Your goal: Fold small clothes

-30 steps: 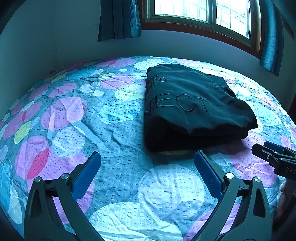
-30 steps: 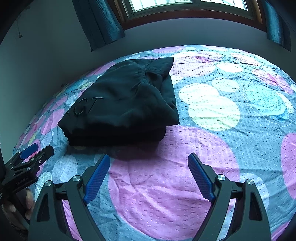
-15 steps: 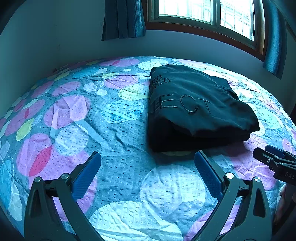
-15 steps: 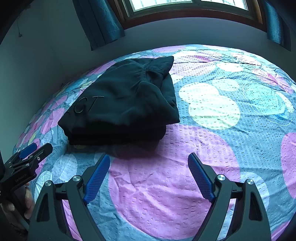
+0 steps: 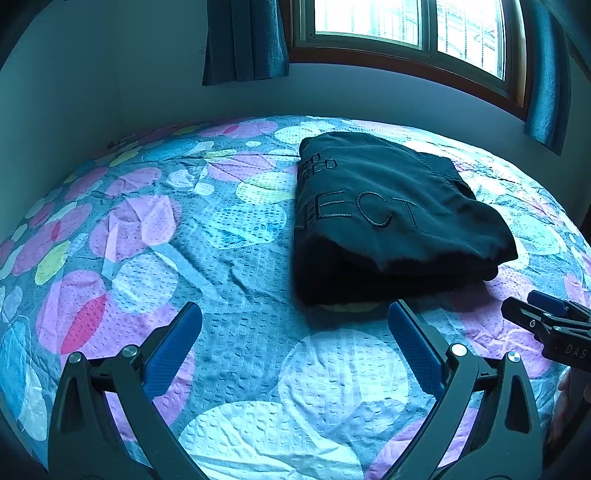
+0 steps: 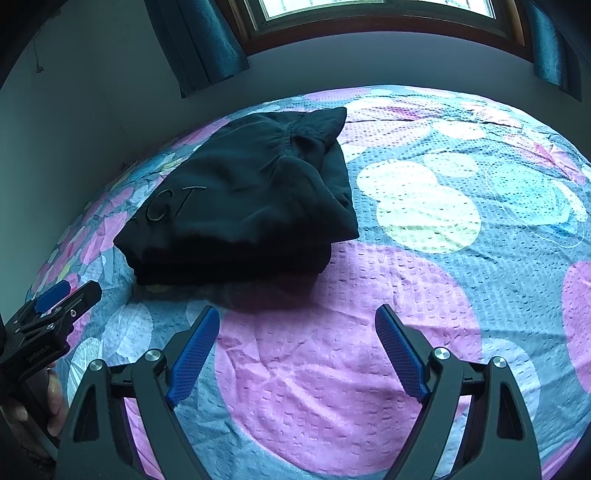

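A black garment (image 5: 388,218) with stitched lettering lies folded in a thick stack on the bed; it also shows in the right wrist view (image 6: 243,199). My left gripper (image 5: 295,332) is open and empty, hovering over the bedspread just short of the stack's near edge. My right gripper (image 6: 297,332) is open and empty, also just short of the stack, at its right side. The right gripper's tip shows in the left wrist view (image 5: 550,321), and the left gripper's tip in the right wrist view (image 6: 59,306).
The bed is covered by a blue bedspread (image 5: 155,266) with pink, white and yellow blotches. A grey wall (image 5: 110,92), a window (image 5: 406,22) and teal curtains (image 5: 243,40) stand behind the bed.
Both grippers stay open and have drifted slightly back from the folded garment. The garment has not moved.
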